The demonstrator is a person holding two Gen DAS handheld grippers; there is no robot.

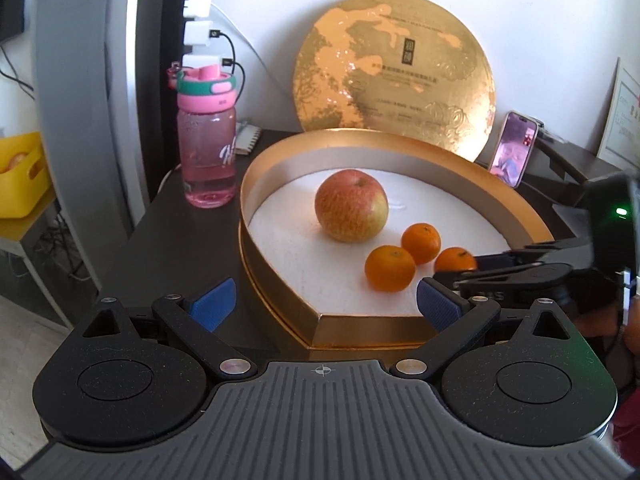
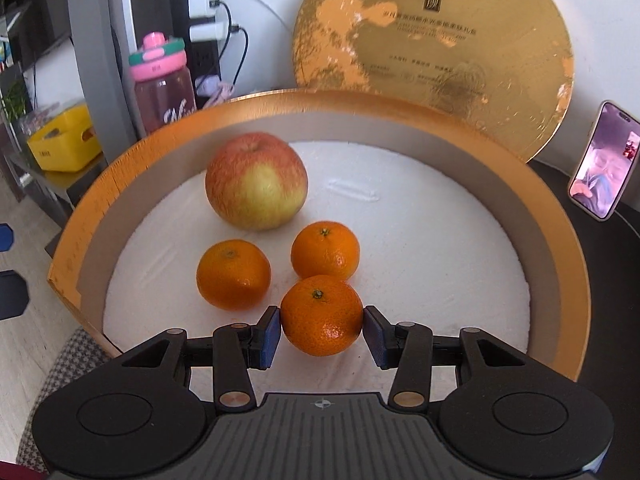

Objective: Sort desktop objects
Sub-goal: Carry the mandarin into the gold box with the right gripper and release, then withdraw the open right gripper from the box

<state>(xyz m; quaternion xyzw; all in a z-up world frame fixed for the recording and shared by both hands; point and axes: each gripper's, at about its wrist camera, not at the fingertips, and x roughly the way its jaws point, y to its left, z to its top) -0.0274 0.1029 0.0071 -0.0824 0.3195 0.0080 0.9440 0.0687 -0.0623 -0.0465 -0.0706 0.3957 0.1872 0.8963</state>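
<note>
The right tongs point(image 2: 322, 330) clenched a tangerine point(image 2: 322, 314) over the gold box point(image 2: 560, 216), apparently joining three fruits inside; left tongs point(image 1: 324, 304) gaped, released.

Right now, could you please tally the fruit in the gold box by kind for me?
Apple: 1
Mandarins: 3, two loose and one clamped in the right gripper
Total: 4 pieces, all inside the gold box
</note>
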